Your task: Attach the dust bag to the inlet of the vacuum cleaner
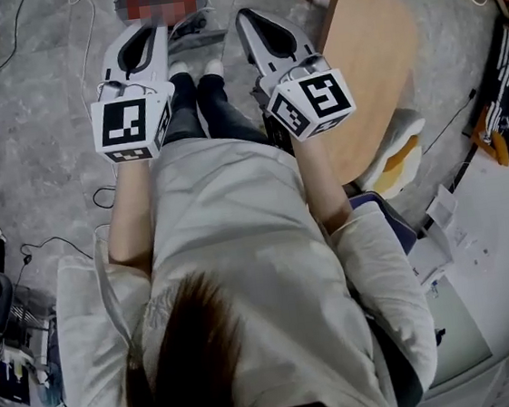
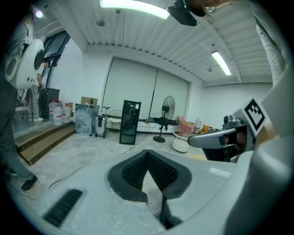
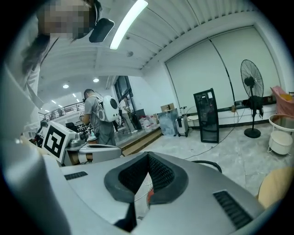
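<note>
Both grippers are held out side by side above the person's legs, well off the marble floor. My left gripper is shut, its ribbed black pads meeting with nothing between them. My right gripper is shut and empty too. Each shows in the other's view: the right gripper and the left gripper. A red and grey machine lies on the floor just beyond the fingertips, mostly hidden. A sliver of red shows below the right jaws. No dust bag is in view.
A round wooden tabletop stands close to the right. Cables trail over the floor at left. A white desk lies at right. Farther off are a black cabinet, a standing fan, steps and a person with a white backpack.
</note>
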{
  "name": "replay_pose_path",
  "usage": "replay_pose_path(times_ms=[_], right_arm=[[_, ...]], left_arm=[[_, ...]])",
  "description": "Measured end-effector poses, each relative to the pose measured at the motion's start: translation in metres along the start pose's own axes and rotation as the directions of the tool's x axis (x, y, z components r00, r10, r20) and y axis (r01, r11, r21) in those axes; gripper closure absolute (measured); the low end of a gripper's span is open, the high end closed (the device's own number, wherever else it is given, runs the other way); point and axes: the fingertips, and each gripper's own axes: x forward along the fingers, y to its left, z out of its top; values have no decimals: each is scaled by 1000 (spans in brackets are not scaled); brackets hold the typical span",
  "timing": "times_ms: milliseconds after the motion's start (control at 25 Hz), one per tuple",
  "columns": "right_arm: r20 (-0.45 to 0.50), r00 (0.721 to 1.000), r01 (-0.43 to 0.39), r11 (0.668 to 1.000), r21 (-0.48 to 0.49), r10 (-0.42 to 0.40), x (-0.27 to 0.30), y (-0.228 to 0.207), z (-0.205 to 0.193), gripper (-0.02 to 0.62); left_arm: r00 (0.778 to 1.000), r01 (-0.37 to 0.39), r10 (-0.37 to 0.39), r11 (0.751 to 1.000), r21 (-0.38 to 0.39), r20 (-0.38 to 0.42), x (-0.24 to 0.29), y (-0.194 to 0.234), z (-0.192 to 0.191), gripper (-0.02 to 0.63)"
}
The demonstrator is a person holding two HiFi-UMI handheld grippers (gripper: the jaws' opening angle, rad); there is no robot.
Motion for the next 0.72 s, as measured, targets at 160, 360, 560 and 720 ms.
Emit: replay_pose_path(times_ms=[160, 360, 560, 720], right_arm=[[47, 999, -1, 1000, -11, 2, -18, 8, 24, 594], [99, 995, 7, 1000, -15, -6, -44, 19, 44, 594], [139, 990, 3, 998, -59, 5, -67, 28, 61, 594], [153, 988, 26, 997, -71, -15, -84, 27, 67, 594]], left_arm=[[999, 20, -21, 1000, 24, 39, -14, -13, 23, 589], [995, 26, -34, 996, 81, 99, -38, -27, 51, 589], [988, 7, -25, 992, 122, 151, -56, -31, 77, 589], [982, -18, -5, 992, 121, 188, -68, -32, 91, 589]])
